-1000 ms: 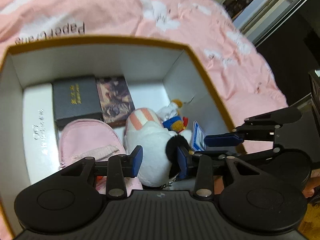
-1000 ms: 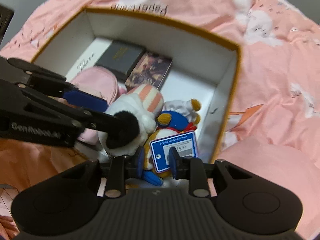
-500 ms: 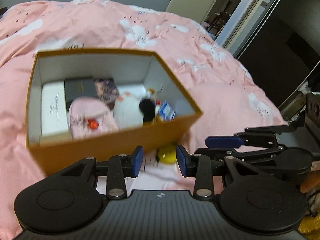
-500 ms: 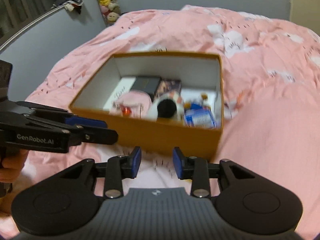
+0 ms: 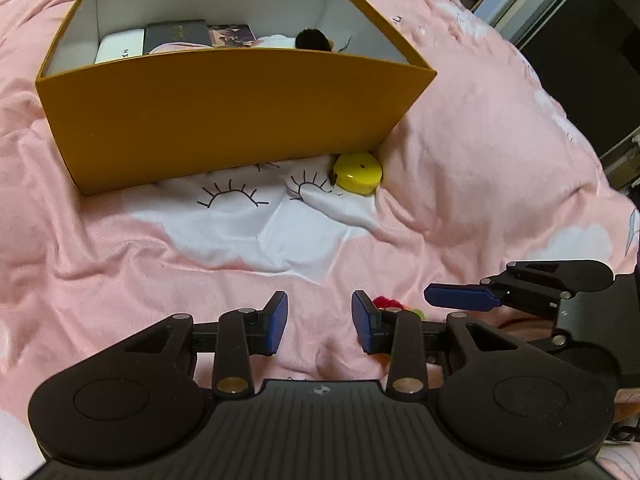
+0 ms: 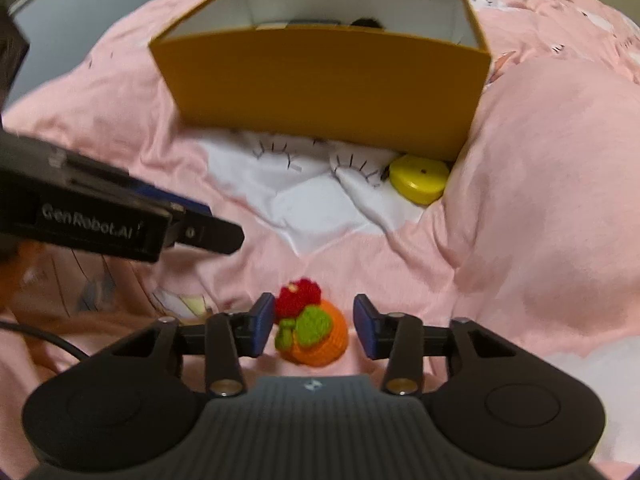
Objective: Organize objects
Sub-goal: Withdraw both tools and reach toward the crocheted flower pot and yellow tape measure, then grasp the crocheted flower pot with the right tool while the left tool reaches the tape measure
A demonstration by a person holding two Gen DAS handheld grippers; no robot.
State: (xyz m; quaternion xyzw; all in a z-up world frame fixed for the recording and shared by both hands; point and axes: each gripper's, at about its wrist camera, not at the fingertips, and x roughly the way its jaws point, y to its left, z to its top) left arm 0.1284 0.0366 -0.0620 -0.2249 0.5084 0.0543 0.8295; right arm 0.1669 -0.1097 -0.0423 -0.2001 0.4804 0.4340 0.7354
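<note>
An orange box (image 5: 224, 116) (image 6: 328, 84) stands on the pink bedspread, holding books and a plush toy (image 5: 310, 38). A yellow round tape measure (image 5: 357, 173) (image 6: 419, 178) lies against the box's front right corner. A crocheted orange toy with a red and green top (image 6: 312, 330) lies between the open fingers of my right gripper (image 6: 314, 330), not clamped. Its red top peeks out in the left wrist view (image 5: 386, 302). My left gripper (image 5: 319, 328) is open and empty above the bedspread. The right gripper shows at the right of the left wrist view (image 5: 460, 296).
The bedspread (image 5: 480, 160) is rumpled, with a white eyelash-print patch (image 5: 248, 216) in front of the box. A raised fold (image 6: 552, 180) lies right of the box. A dark doorway area (image 5: 592, 40) is at the far right.
Both grippers pulled back out of the box and dropped low over the bedspread. The plush toys stay in the box. The crocheted toy now sits between the right fingers.
</note>
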